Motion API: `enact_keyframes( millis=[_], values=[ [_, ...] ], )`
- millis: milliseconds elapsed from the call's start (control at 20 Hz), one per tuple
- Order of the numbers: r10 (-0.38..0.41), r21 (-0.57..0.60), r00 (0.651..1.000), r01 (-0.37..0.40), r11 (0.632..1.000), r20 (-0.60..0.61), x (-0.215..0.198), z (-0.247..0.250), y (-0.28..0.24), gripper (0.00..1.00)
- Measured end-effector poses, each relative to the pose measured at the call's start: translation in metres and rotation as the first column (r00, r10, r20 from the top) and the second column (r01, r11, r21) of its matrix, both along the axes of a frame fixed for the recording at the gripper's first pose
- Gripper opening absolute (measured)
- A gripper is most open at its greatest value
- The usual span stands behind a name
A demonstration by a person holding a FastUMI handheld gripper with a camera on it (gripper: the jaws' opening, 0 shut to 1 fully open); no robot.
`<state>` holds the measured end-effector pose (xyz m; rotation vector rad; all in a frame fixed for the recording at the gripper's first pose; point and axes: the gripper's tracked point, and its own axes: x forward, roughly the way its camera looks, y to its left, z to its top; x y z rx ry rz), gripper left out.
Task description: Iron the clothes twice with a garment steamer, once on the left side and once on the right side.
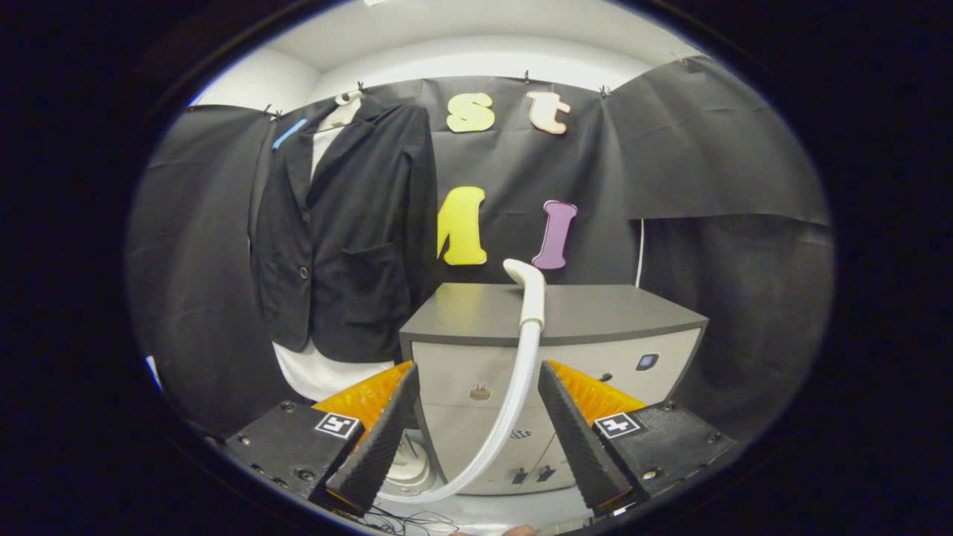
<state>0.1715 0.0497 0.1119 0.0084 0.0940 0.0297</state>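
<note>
A dark blazer over a white shirt hangs on a mannequin form against the booth's wall, beyond the fingers and to their left. The white steamer head rests on the front edge of a grey cabinet top, straight ahead of the fingers. Its white hose curves down in front of the cabinet, through the gap between the fingers, to a white base unit on the floor. My gripper is open, its fingers wide apart with only the hose seen in the distance between them.
The grey cabinet with drawers stands straight ahead, right of the blazer. Thin dark cables lie on the floor below the fingers. A white cord runs down the wall behind the cabinet on the right.
</note>
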Motion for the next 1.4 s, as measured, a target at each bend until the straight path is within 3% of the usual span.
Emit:
enact_keyframes(
  millis=[300,800,1400],
  values=[
    [-0.032,0.043,0.996,0.036,0.998,-0.085,0.070,0.032,-0.033,1.00],
    [0.019,0.068,0.955,0.002,0.998,-0.296,0.164,0.041,-0.053,1.00],
    [-0.037,0.040,0.855,0.067,0.997,-0.517,0.227,0.019,-0.096,0.98]
  ],
)
